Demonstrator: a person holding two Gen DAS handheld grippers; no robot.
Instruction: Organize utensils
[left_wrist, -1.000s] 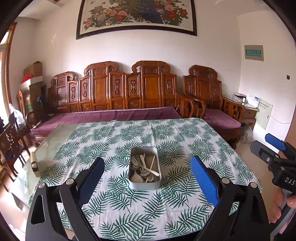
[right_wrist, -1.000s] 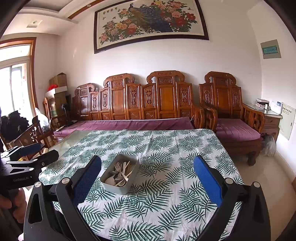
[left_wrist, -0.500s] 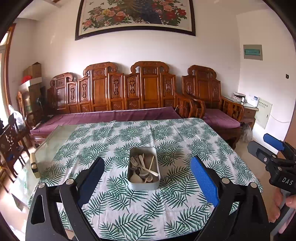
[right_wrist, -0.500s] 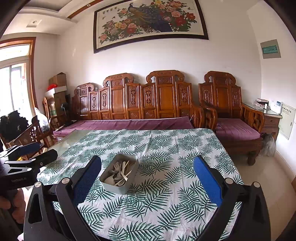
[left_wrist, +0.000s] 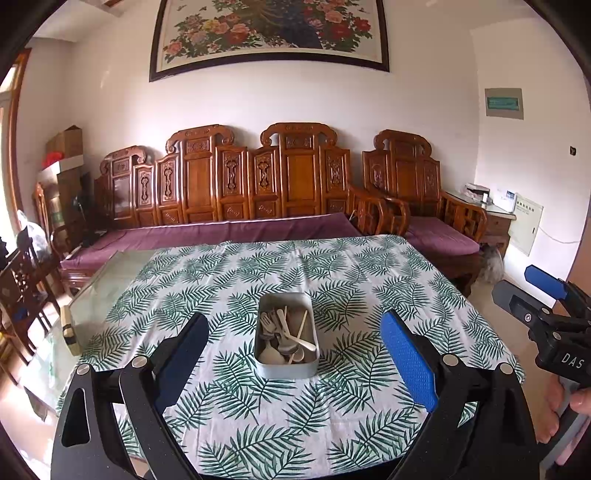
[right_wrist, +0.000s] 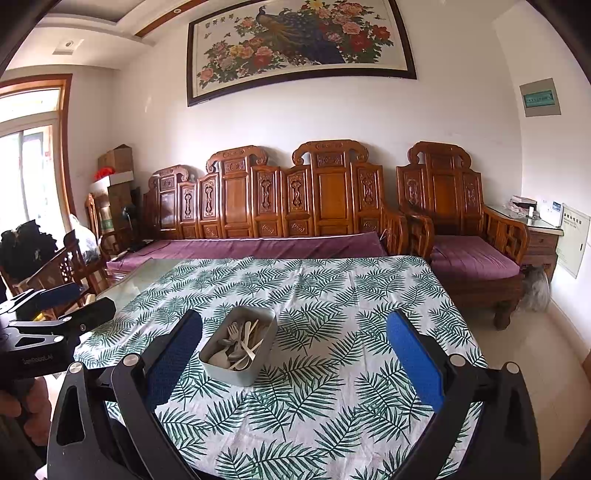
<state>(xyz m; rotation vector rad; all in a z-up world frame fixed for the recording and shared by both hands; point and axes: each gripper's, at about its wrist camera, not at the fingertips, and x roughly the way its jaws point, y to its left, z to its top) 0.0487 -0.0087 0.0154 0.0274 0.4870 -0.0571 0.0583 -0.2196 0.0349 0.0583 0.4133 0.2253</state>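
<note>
A grey rectangular tin (left_wrist: 286, 369) sits on the leaf-print tablecloth (left_wrist: 332, 280) and holds several pale spoons and forks (left_wrist: 282, 334) in a jumble. It also shows in the right wrist view (right_wrist: 240, 371) with the utensils (right_wrist: 240, 341) inside. My left gripper (left_wrist: 295, 354) is open and empty, held above the table's near edge with the tin between its fingers in view. My right gripper (right_wrist: 295, 354) is open and empty, to the right of the tin. Each gripper shows at the edge of the other's view: the right one (left_wrist: 532, 291) and the left one (right_wrist: 70, 302).
The tablecloth (right_wrist: 351, 295) covers most of a glass-topped table (left_wrist: 107, 273), bare at the far left. A carved wooden sofa (left_wrist: 229, 192) with purple cushions stands behind, and an armchair (left_wrist: 424, 206) at the right. Wooden chairs (left_wrist: 22, 280) stand at the left.
Both views have shifted very slightly; the tin and utensils have not moved. Both grippers stay open and empty.
</note>
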